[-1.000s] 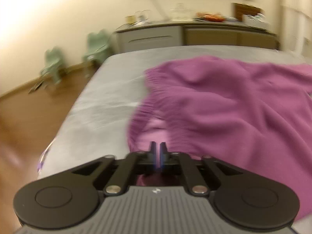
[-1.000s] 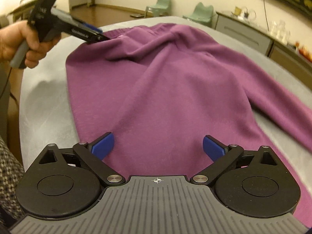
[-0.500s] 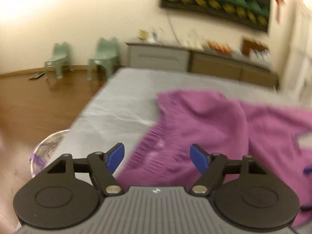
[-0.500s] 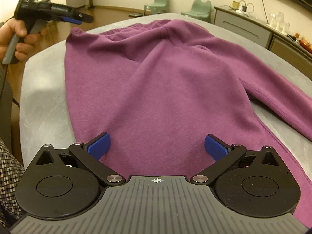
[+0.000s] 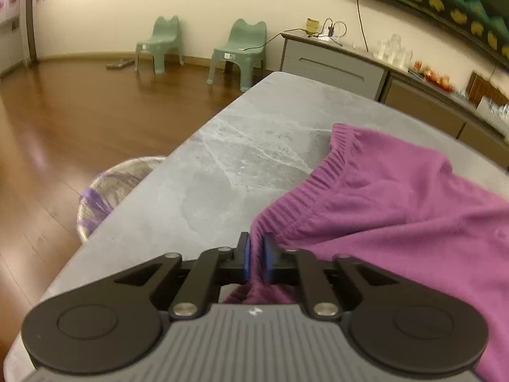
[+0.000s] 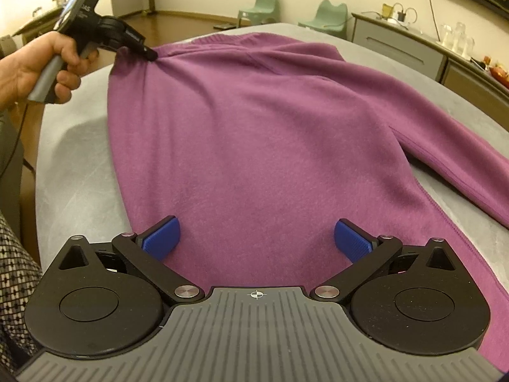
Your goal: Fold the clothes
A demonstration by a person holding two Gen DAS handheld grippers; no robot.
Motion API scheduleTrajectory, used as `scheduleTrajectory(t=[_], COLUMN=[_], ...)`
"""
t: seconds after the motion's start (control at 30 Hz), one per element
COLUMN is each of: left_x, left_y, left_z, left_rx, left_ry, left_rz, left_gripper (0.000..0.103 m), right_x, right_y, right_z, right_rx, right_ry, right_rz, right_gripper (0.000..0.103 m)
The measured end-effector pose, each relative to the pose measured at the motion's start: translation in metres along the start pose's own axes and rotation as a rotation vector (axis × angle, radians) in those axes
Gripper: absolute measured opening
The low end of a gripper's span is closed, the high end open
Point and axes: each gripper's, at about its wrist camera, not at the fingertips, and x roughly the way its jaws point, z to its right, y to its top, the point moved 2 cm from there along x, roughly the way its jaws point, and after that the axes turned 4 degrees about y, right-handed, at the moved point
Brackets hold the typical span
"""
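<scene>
A purple sweater lies spread on the grey table, its ribbed hem toward the far left and a sleeve stretched to the right. My left gripper is shut on the ribbed hem corner of the sweater; it also shows in the right wrist view, pinching that corner. My right gripper is open and empty, hovering low over the near part of the sweater, blue pads wide apart.
The table's left edge drops to a wooden floor, with a bin lined in purple plastic beside it. Two green stools and a sideboard stand by the far wall. The bare tabletop lies beyond the hem.
My left gripper let go of the hem, opened half a second ago, and has now shut again on the hem corner. My right gripper stayed open over the sweater.
</scene>
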Motion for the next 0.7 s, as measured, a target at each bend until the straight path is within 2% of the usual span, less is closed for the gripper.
scheduleTrajectory(t=[0.07, 0.13, 0.2, 0.33, 0.47, 0.57, 0.67, 0.7], left_x=[-0.02, -0.044, -0.054, -0.029, 0.01, 0.031, 0.053, 0.06], left_y=[0.008, 0.015, 0.023, 0.035, 0.047, 0.059, 0.074, 0.078], left_z=[0.007, 0.016, 0.028, 0.076, 0.124, 0.148, 0.169, 0.174], left_rx=[0.047, 0.051, 0.025, 0.096, 0.155, 0.165, 0.161, 0.161], left_ry=[0.062, 0.074, -0.002, -0.113, -0.109, -0.108, -0.116, -0.115], left_rz=[0.06, 0.132, 0.159, 0.099, 0.046, 0.029, 0.029, 0.026], left_gripper=[0.024, 0.031, 0.032, 0.032, 0.032, 0.033, 0.034, 0.035], right_x=[-0.004, -0.018, -0.038, -0.083, -0.14, -0.187, -0.215, -0.219], right_y=[0.001, 0.001, -0.002, -0.02, -0.058, -0.097, -0.128, -0.135], right_z=[0.005, 0.018, 0.045, 0.131, 0.25, 0.349, 0.434, 0.456], right_rx=[-0.012, 0.01, 0.08, 0.259, 0.481, 0.639, 0.694, 0.702], right_ry=[0.026, 0.023, 0.012, -0.08, -0.292, -0.54, -0.748, -0.777], right_rz=[-0.028, -0.023, 0.012, 0.051, 0.086, 0.096, 0.069, 0.06], right_gripper=[0.101, 0.097, 0.097, 0.097, 0.097, 0.098, 0.098, 0.098])
